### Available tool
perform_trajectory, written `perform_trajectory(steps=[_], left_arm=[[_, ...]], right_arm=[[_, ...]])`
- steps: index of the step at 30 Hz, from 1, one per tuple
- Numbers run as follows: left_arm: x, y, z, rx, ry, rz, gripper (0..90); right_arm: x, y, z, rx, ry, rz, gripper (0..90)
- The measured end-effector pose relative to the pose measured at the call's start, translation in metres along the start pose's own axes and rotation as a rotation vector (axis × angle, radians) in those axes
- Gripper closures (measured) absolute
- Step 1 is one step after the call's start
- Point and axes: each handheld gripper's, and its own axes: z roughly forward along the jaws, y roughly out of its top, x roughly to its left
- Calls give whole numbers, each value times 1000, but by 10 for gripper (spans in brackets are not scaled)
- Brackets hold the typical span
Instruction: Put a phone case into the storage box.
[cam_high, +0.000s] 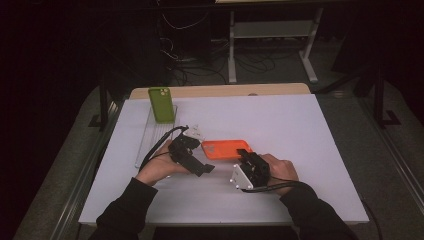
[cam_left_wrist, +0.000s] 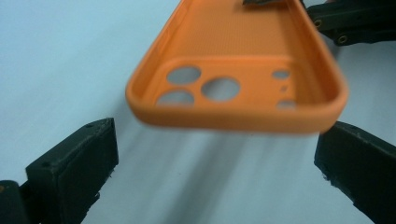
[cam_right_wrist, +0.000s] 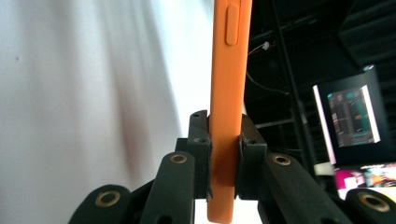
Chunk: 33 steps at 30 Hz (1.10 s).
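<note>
Your left hand-held gripper stands spread just short of the orange phone case, camera-cutout end facing it, above the white worktop. Your right hand-held gripper pinches the case's far edge.

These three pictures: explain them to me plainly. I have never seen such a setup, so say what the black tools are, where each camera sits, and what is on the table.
A person sits at a white table holding a hand-operated two-jaw clamp in each hand. The high view looks down from above; the other two cameras ride on the clamps.

The right gripper is shut on the edge of an empty orange phone case. The left gripper is open, its jaws either side of the case's camera-hole end.

Farther back, a green phone leans upright in a clear tray.
</note>
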Motion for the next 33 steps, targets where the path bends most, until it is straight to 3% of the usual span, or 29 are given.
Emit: perform_trajectory(steps=[1, 3, 4, 6, 7, 9, 11, 14, 16, 17, 19, 23, 25, 27, 33], left_arm=[[2, 0, 0, 3, 2, 24, 0], [1, 0, 0, 3, 4, 18, 0], [0, 0, 0, 1, 3, 8, 0], [-1, -1, 2, -26, 3, -22, 0], [-2, -1, 2, -29, 5, -32, 0], [1, -1, 0, -33, 5, -25, 0], [5, -1, -2, -13, 11, 12, 0], [5, -2, -1, -30, 16, -12, 0], [6, -2, -2, -22, 18, -13, 0], [4, -2, 0, -50, 19, -51, 0], [6, -2, -2, -35, 21, -31, 0], [7, -2, -2, -61, 28, -48, 0], [8, -1, -3, -65, 31, -54, 0], [9, -1, -2, -91, 37, -67, 0], [9, 3, -2, -164, 43, -124, 0]], right_arm=[[-2, -1, 0, -2, 3, 17, 780], [-5, -3, 1, -8, 26, 63, 780], [-8, -5, 2, -16, 43, 60, 780], [-11, -7, 2, -12, 67, 132, 780], [-11, -8, 2, -3, 85, 190, 780], [-13, -9, 3, -16, 128, 296, 780], [-17, -12, 4, -13, 162, 358, 781], [-22, -16, 5, -19, 224, 478, 781], [-26, -20, 7, -20, 259, 535, 781], [-27, -21, 7, -22, 271, 557, 781], [-29, -23, 8, -22, 297, 606, 781], [-35, -29, 10, -29, 376, 774, 781], [-37, -32, 11, -37, 405, 829, 781], [-39, -37, 13, -37, 424, 865, 782], [-42, -44, 13, -64, 497, 1044, 783]])
